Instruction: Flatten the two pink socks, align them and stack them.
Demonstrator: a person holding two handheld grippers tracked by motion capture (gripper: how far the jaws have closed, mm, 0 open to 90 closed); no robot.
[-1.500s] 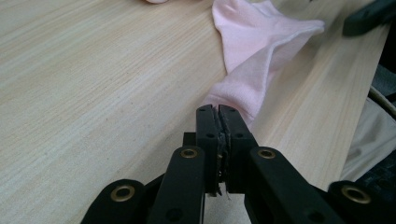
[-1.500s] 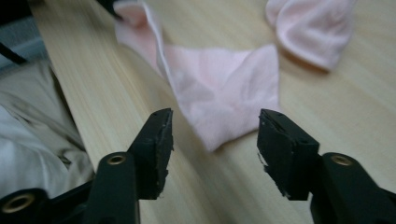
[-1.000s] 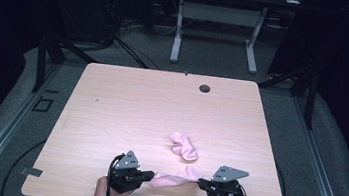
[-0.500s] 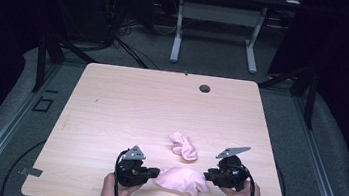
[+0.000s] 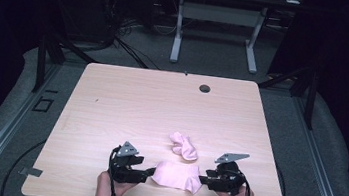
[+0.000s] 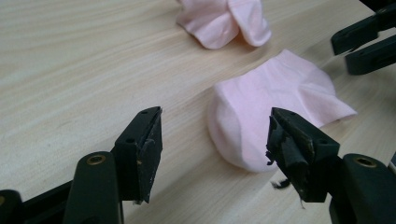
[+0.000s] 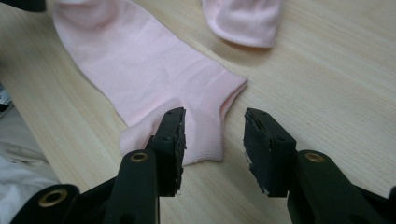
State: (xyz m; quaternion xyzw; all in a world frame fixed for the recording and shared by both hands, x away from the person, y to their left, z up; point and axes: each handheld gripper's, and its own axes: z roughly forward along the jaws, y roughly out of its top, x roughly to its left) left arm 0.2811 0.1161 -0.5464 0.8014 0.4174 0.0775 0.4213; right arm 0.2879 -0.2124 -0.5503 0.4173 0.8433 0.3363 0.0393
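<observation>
A pink sock (image 5: 176, 175) lies flat near the table's front edge, between my two grippers. My left gripper (image 5: 145, 175) stands open at its rounded toe end (image 6: 275, 107), jaws wide apart and just short of the fabric. At the cuff end (image 7: 154, 88) my right gripper (image 7: 212, 149) is open too, its left jaw over the cuff's corner and holding nothing. A second pink sock (image 5: 183, 146) lies crumpled just beyond the flat one, also seen in the left gripper view (image 6: 224, 18) and the right gripper view (image 7: 243, 16). The right gripper's jaws (image 6: 369, 39) show past the flat sock.
The wooden table (image 5: 151, 110) has a dark round grommet hole (image 5: 205, 88) near its far edge. The person's hands (image 5: 108, 190) hold the grippers right at the front edge. Another table's legs (image 5: 178, 33) stand on the floor behind.
A second ago the sock hung stretched between both shut grippers. It has come down onto the table, and both grippers have opened and let it go.
</observation>
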